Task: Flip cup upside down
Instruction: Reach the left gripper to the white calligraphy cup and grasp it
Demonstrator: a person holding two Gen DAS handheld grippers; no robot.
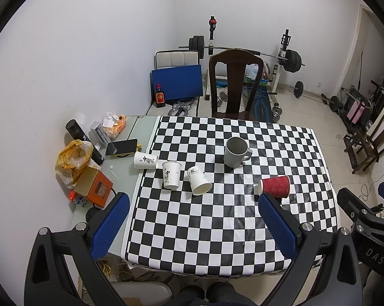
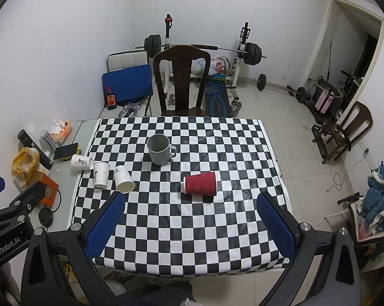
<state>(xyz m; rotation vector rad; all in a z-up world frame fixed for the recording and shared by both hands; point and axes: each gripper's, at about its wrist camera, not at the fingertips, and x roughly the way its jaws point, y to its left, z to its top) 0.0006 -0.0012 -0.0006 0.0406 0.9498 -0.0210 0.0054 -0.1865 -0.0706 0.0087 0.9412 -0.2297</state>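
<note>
Above checkered table (image 2: 192,229), both claws spread wide — left claw (image 1: 194,209), right claw (image 2: 190,207) — holding nothing.

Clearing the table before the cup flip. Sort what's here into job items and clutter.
Job: grey mug, upright; red paper cup, on its side; three white paper cups; left gripper and right gripper, both open.

Clutter: phone, orange box, yellow bag, tissue pack.

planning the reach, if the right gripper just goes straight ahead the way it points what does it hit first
Probably the red cup, lying on its side on the checkered cloth, roughly centred between the open fingers of the right gripper. Depth is uncertain; the grey mug sits farther back.
</note>
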